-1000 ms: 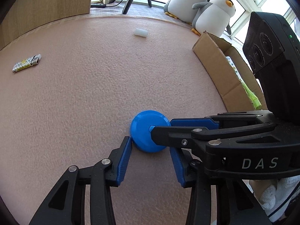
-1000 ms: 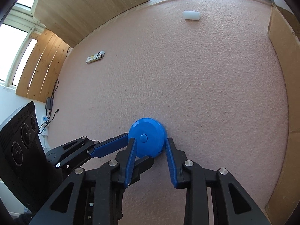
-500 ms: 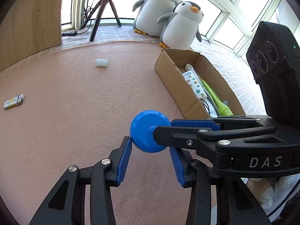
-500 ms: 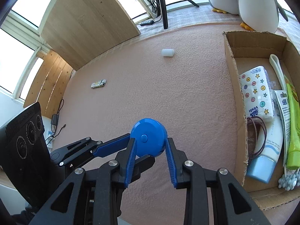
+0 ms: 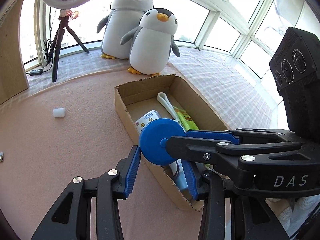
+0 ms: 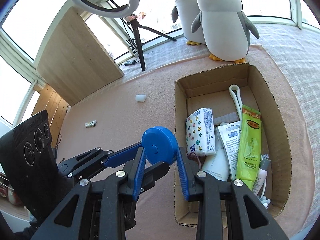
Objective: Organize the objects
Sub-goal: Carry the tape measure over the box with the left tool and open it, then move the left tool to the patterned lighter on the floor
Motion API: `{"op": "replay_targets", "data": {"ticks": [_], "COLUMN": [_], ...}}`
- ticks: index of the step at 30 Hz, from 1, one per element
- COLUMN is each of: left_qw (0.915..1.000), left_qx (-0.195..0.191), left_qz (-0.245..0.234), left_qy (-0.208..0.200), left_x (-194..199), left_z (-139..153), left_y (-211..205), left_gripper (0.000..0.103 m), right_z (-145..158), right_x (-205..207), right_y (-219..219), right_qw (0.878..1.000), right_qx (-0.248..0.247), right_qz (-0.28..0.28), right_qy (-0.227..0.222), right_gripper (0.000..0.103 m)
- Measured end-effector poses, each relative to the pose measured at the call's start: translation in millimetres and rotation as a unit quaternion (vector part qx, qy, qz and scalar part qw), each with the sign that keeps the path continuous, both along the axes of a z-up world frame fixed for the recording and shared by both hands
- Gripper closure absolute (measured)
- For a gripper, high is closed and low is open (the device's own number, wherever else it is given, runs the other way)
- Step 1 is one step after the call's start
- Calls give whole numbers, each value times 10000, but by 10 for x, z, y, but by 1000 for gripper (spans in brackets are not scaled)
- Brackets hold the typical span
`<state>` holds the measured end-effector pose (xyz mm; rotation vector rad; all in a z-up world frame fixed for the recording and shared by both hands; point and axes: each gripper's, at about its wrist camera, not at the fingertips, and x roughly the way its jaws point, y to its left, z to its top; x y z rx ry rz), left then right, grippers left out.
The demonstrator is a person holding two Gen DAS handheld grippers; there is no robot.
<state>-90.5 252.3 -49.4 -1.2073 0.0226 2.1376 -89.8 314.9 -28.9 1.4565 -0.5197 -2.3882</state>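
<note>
A round blue disc (image 5: 158,140) (image 6: 160,140) with a centre button hangs in the air above the pink carpet, just left of the open cardboard box (image 5: 128,110) (image 6: 180,110). My left gripper (image 5: 163,158) is shut on the disc, its blue pads at the rim. My right gripper (image 6: 160,152) is shut on the same disc from the other side. In the left wrist view the right gripper (image 5: 176,138) reaches in from the right and crosses the disc's face. The box holds a star-patterned tissue pack (image 6: 200,134), a green tube (image 6: 250,140) and white tubes.
A small white cylinder (image 5: 59,112) (image 6: 140,98) and a small patterned item (image 6: 90,123) lie on the carpet to the left. Two plush penguins (image 5: 152,44) stand behind the box. A ring light on a tripod (image 6: 138,34) and a wooden panel (image 6: 76,60) stand at the back left.
Both grippers have lifted the blue disc off the carpet and carried it toward the cardboard box. The box and the penguins have come fully into view.
</note>
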Motion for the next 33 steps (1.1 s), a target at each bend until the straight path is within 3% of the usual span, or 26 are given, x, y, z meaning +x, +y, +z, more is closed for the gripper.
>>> {"op": "replay_targets", "data": {"ticks": [15,16,18,20,33], "left_qw": [9998,9999,9999,10000,9997], "left_qx": [26,19,-32,-29,-138], "left_qz": [-160,-151,-44,62,183], "left_qy": [76,40,-84,-55,52], "left_x": [-260,-274,-314,-323,-275], "left_z": [-51,-61,-93,-102,-71], "left_y": [670,676,659,602,232], "left_gripper": [57,55,30,29,29], "right_z": [7,3,-15,-13,0], "right_x": [-186,-201,-218,-214,-197], "right_y": [572,587,636,682,415], "right_qw": [9993,9994,9989,9979,9986], "right_qx": [132,102,23,-5,77], "right_qz": [-329,-319,-460,-640,-514], "right_qy": [95,69,-18,-14,15], "right_gripper": [74,74,67,58,54]}}
